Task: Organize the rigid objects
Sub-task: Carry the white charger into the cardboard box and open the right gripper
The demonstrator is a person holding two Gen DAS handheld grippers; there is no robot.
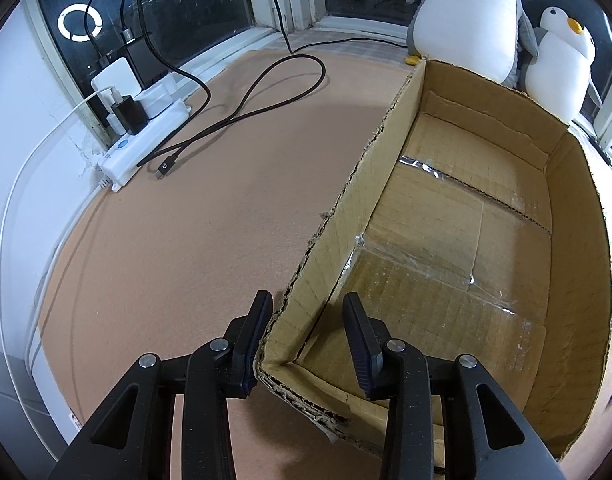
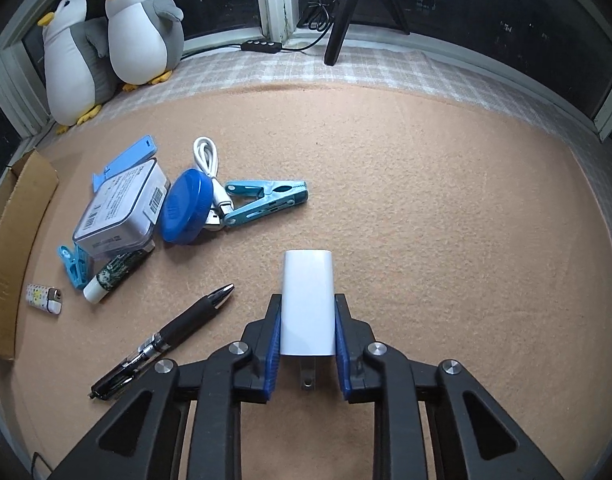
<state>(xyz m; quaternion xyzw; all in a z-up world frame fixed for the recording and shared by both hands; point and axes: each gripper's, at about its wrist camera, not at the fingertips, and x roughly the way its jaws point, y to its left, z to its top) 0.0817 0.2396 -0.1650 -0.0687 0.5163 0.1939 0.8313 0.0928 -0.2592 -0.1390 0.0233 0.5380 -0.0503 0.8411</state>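
An open, empty cardboard box (image 1: 466, 220) lies on the tan mat. My left gripper (image 1: 306, 296) straddles its near left corner, one finger outside the wall and one inside, shut on the cardboard. My right gripper (image 2: 308, 298) is shut on a white charger plug (image 2: 308, 280) that lies on the mat, blue pads pressed on both of its sides and its prongs pointing back at the camera. To its left lie a black pen (image 2: 166, 340), a lighter (image 2: 44, 298), a lip balm tube (image 2: 114, 276), a clear case (image 2: 122, 208), a blue round lid (image 2: 186, 212), a white USB cable (image 2: 208, 160) and a light blue clip (image 2: 266, 202).
A white power strip (image 1: 146, 136) with plugs and a looping black cable (image 1: 246, 96) sit at the left by the window. Plush penguins (image 2: 142, 28) stand behind the box. A tripod leg (image 2: 342, 12) rests on the sill. The box edge (image 2: 14, 248) shows at the far left.
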